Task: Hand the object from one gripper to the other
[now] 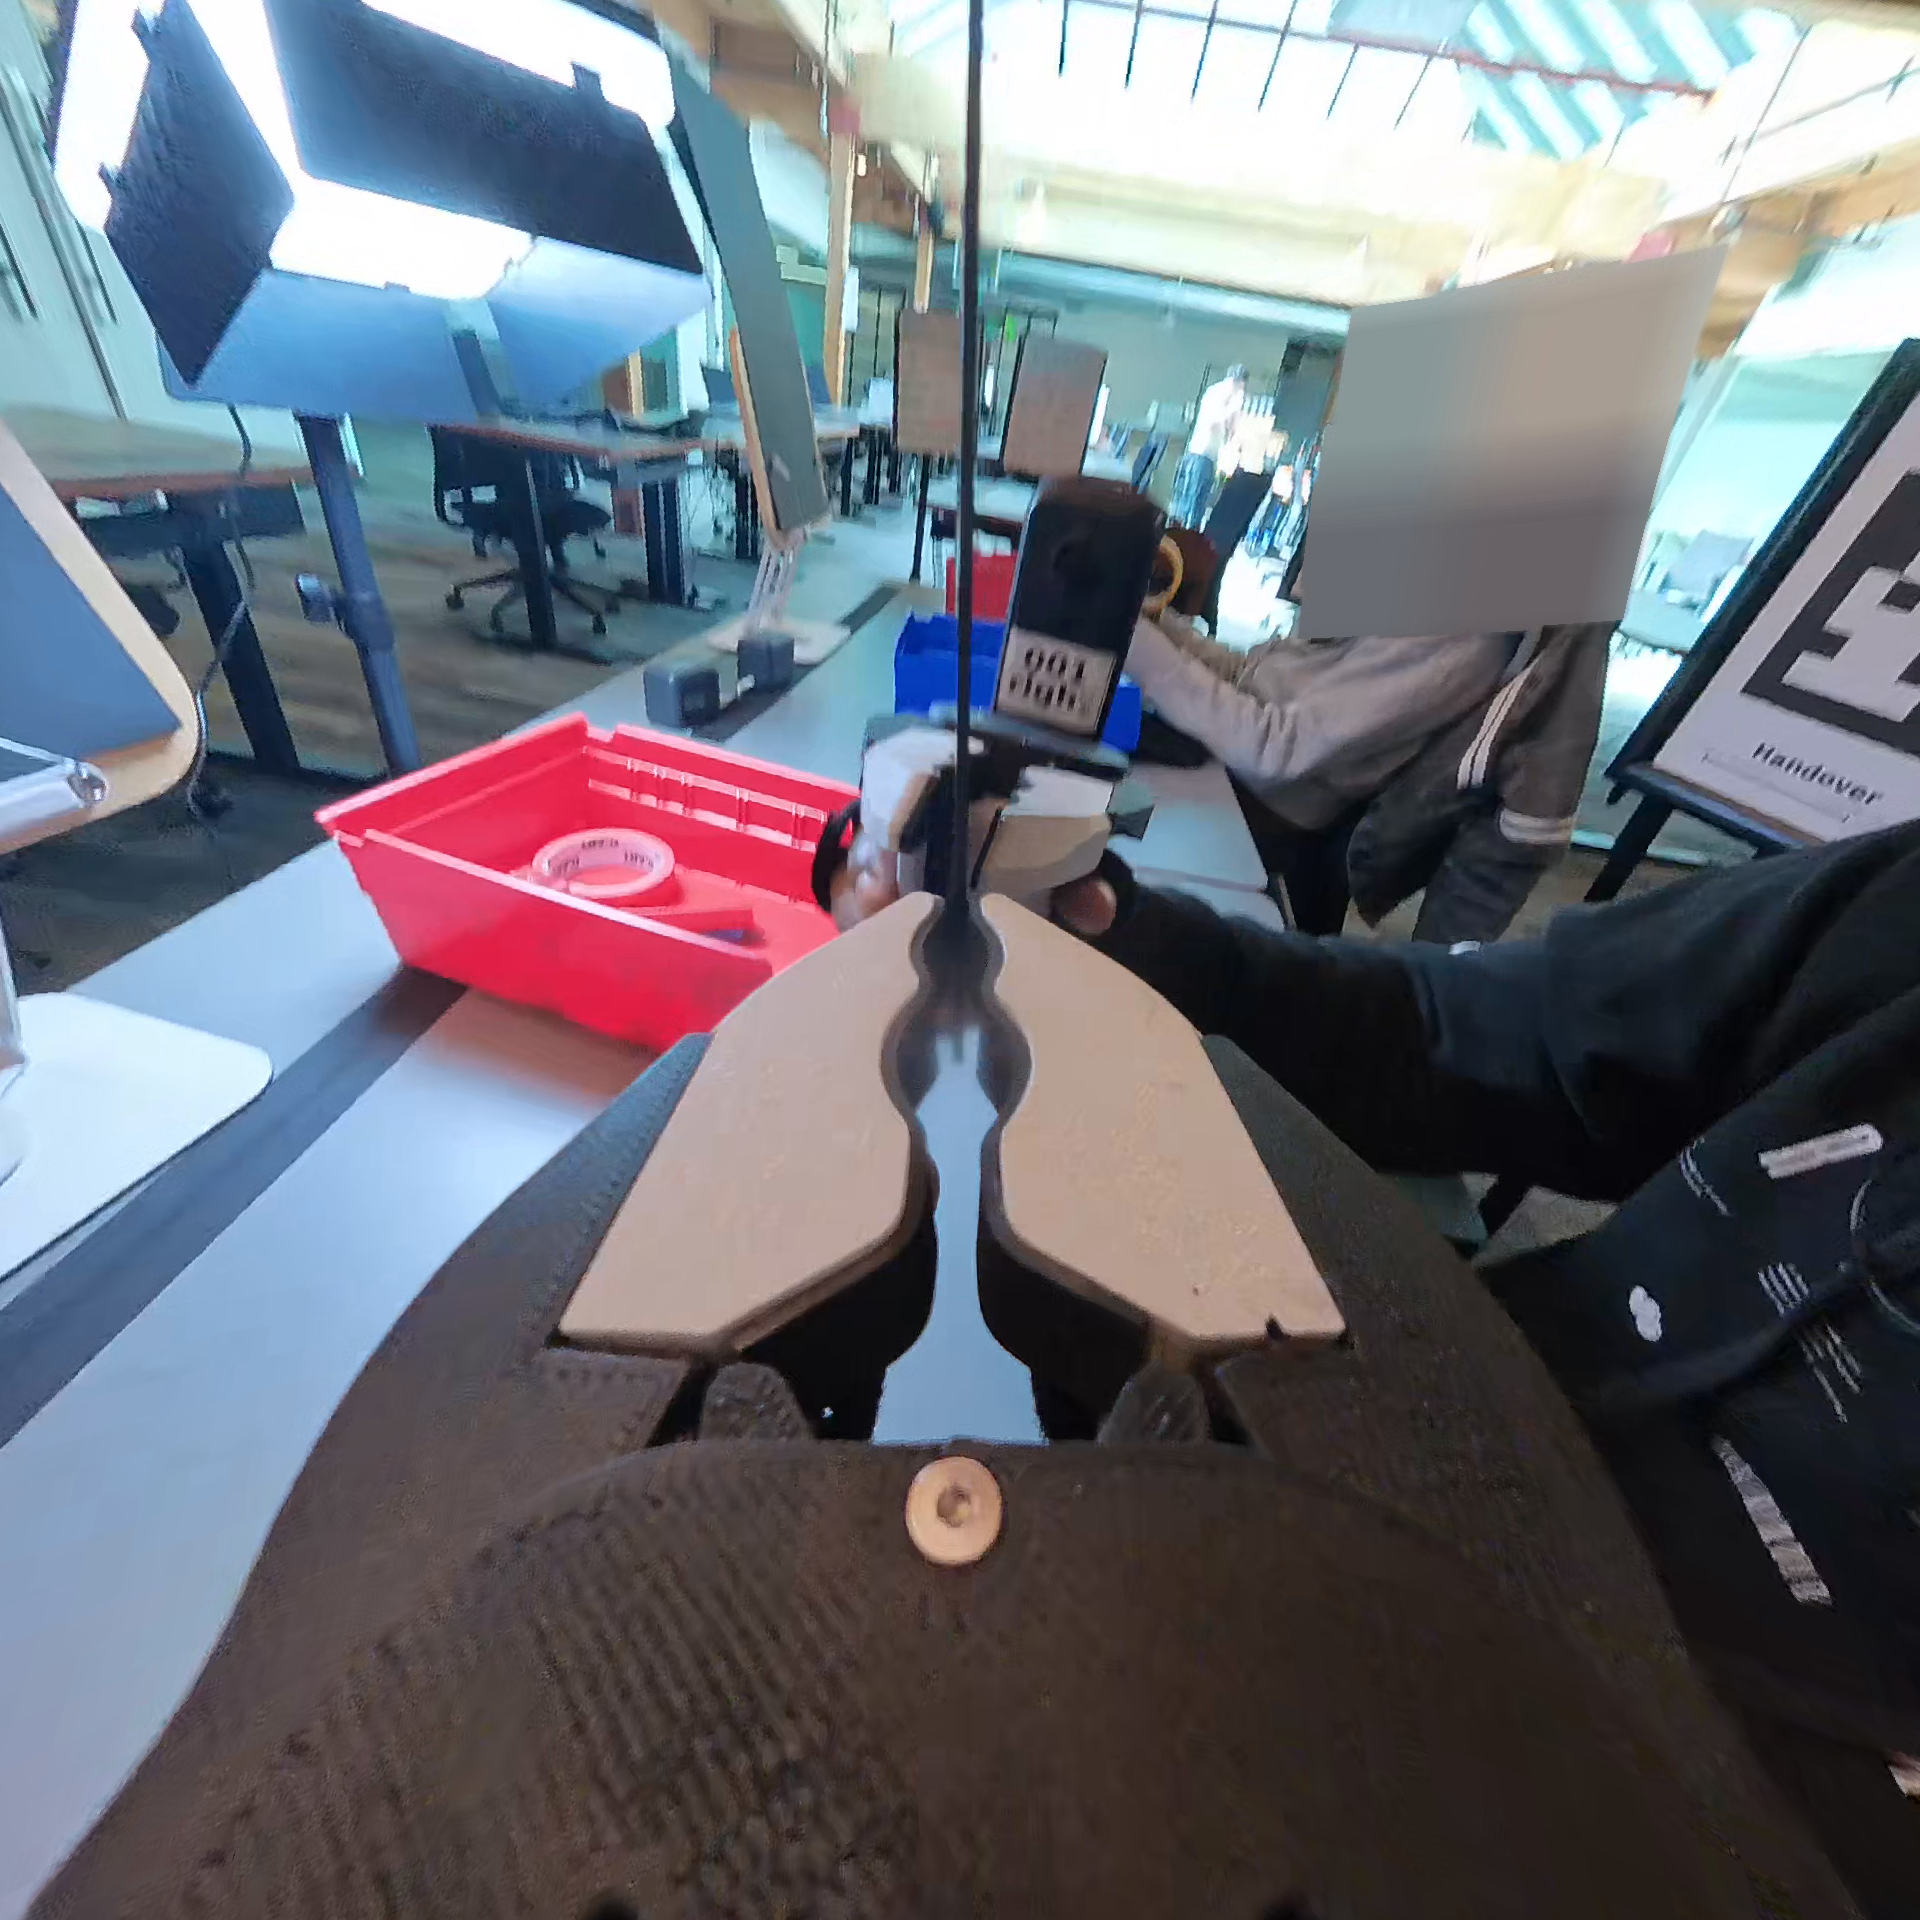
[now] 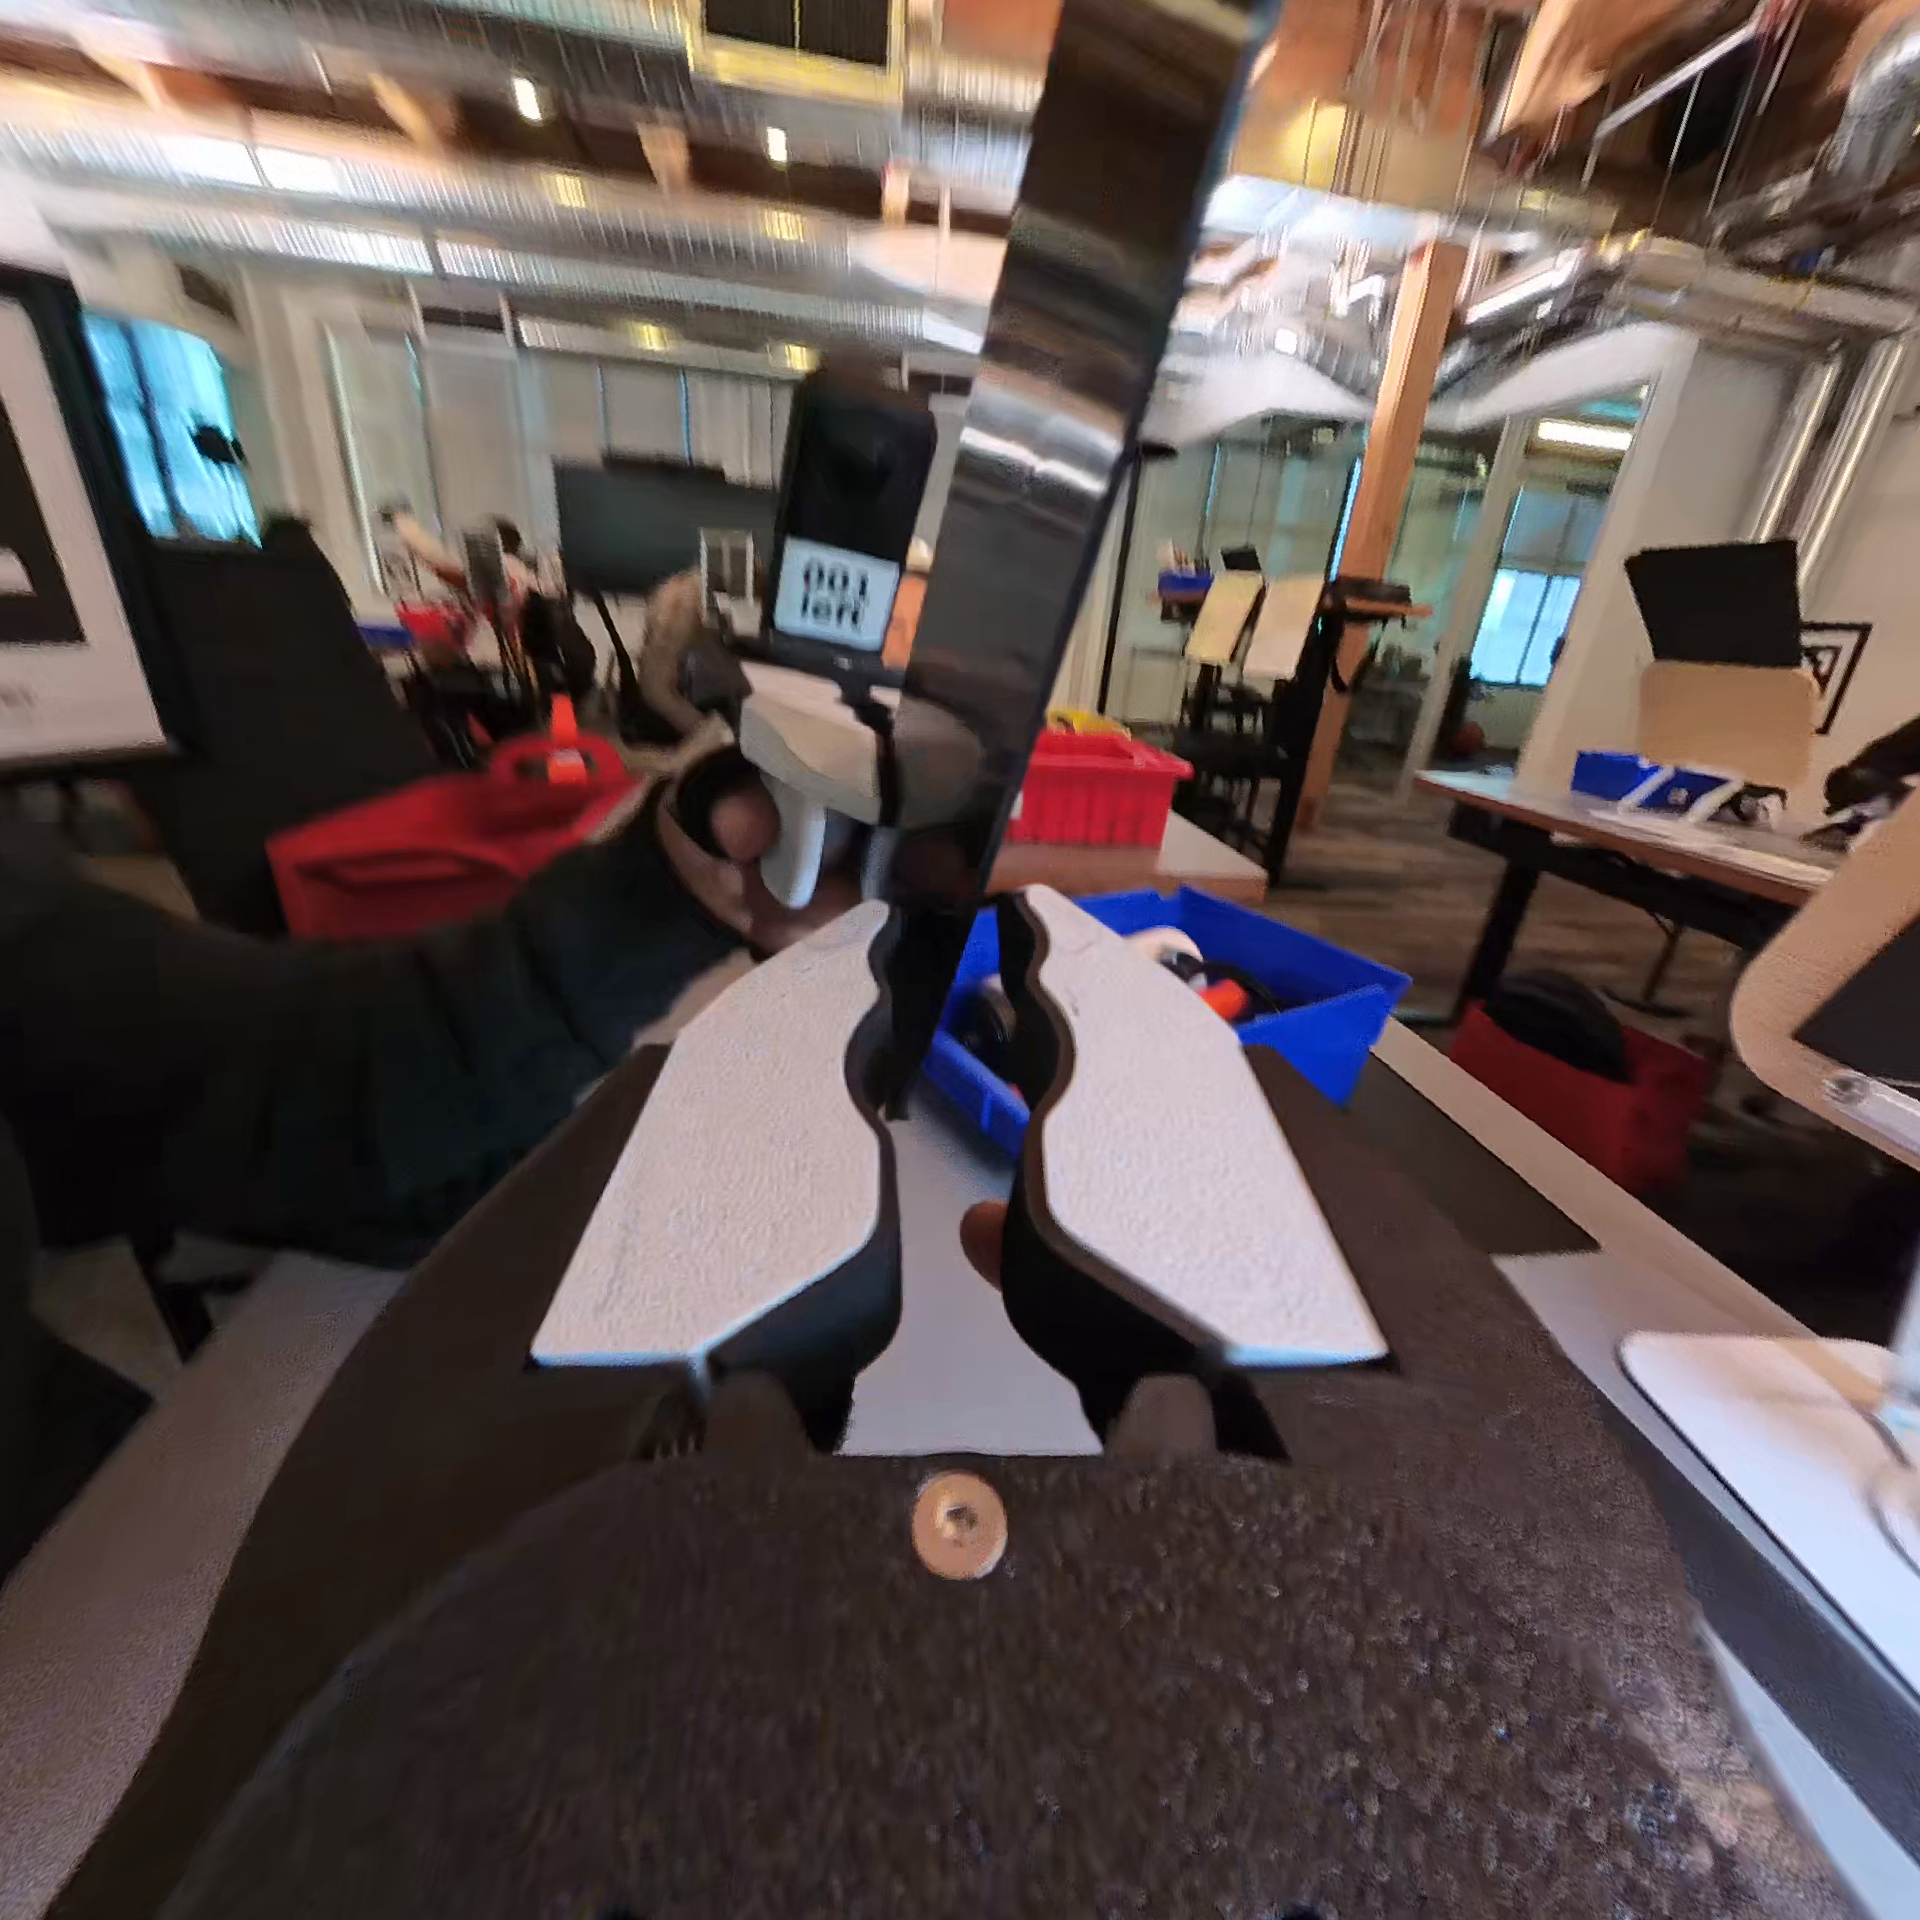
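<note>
Glossy black flat strip [image 2: 1081, 416], thin and mirror-like, stands nearly upright between your two grippers; seen edge-on from the left wrist view it is only a dark line [image 1: 971, 416] rising out of frame. Your left gripper [image 1: 958, 914] has its pale grey fingers [image 1: 790, 1122] pressed together on the strip's lower end, so it is clamped there. Your right gripper [image 2: 951, 914] faces it from the other side with its tongs parted: the strip's lower edge lies against the left finger [image 2: 748, 1122], while the right finger [image 2: 1174, 1122] stands clear of it (a gap shows between them). Each gripper shows in the other's view, held by a hand in a black sleeve [image 1: 1403, 1039]. On the grey table [image 1: 187, 1403] beyond sit a red plastic bin [image 1: 499, 914] holding a roll of clear tape [image 1: 605, 864], and a blue plastic bin [image 2: 1309, 997] with small items you cannot make out.
</note>
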Available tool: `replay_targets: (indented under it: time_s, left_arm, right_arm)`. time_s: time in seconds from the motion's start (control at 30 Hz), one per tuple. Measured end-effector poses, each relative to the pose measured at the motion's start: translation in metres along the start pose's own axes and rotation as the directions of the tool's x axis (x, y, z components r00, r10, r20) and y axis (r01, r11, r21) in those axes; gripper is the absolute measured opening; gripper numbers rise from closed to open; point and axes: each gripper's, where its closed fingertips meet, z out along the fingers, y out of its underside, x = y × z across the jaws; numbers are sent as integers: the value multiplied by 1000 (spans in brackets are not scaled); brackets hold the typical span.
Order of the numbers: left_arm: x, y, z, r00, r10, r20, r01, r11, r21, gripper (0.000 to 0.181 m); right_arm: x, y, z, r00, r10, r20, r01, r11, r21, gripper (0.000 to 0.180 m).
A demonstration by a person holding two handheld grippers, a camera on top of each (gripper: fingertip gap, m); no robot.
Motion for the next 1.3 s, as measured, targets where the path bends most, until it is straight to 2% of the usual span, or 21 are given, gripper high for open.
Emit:
replay_targets:
  time_s: [0.1,0.17,0.23,0.37,0.5,0.6,0.7,0.87,1.03,1.17,1.2,1.27,1.3]
  left_arm:
    - [2,19,3,1000,16,-5,-16,991,-133,2]
    - [2,27,6,1000,27,-6,-28,984,-173,2]
    - [1,23,6,999,33,-16,-34,989,-142,2]
    - [7,1,4,997,69,-45,-67,997,36,4]
    - [10,-5,4,994,76,-74,-68,992,104,20]
    - [11,-2,14,994,81,-67,-74,992,102,22]
    - [12,1,23,994,101,-48,-96,990,101,2]
    - [13,-8,21,995,68,-72,-55,985,165,1]
    - [9,-23,4,993,9,-117,24,959,281,2]
    - [0,-20,1,994,-14,-110,45,959,279,1]
    - [-2,-17,3,993,-24,-112,53,962,268,2]
    - [-8,-10,9,994,-48,-96,71,965,253,2]
    - [-12,-8,11,994,-65,-88,86,961,262,2]
  right_arm:
    - [-6,11,1,999,-26,29,29,994,-105,22]
    - [-10,14,2,998,-27,58,34,992,-121,8]
    - [-13,12,2,996,-11,88,19,995,-98,3]
    - [-15,-9,1,994,31,108,-40,996,82,2]
    - [-11,-32,-9,979,136,151,-174,945,276,2]
    - [-10,-31,-7,972,168,164,-211,933,291,2]
    - [-12,-32,-4,967,188,171,-233,924,303,2]
    - [-12,-39,-3,974,185,134,-217,932,289,3]
    - [7,-54,-23,969,228,92,-246,895,372,23]
    - [23,-61,-38,967,250,43,-245,874,421,27]
    - [24,-62,-40,969,244,41,-238,873,427,23]
    - [25,-64,-44,977,212,1,-193,887,420,3]
    - [28,-63,-44,979,201,-35,-170,901,398,3]
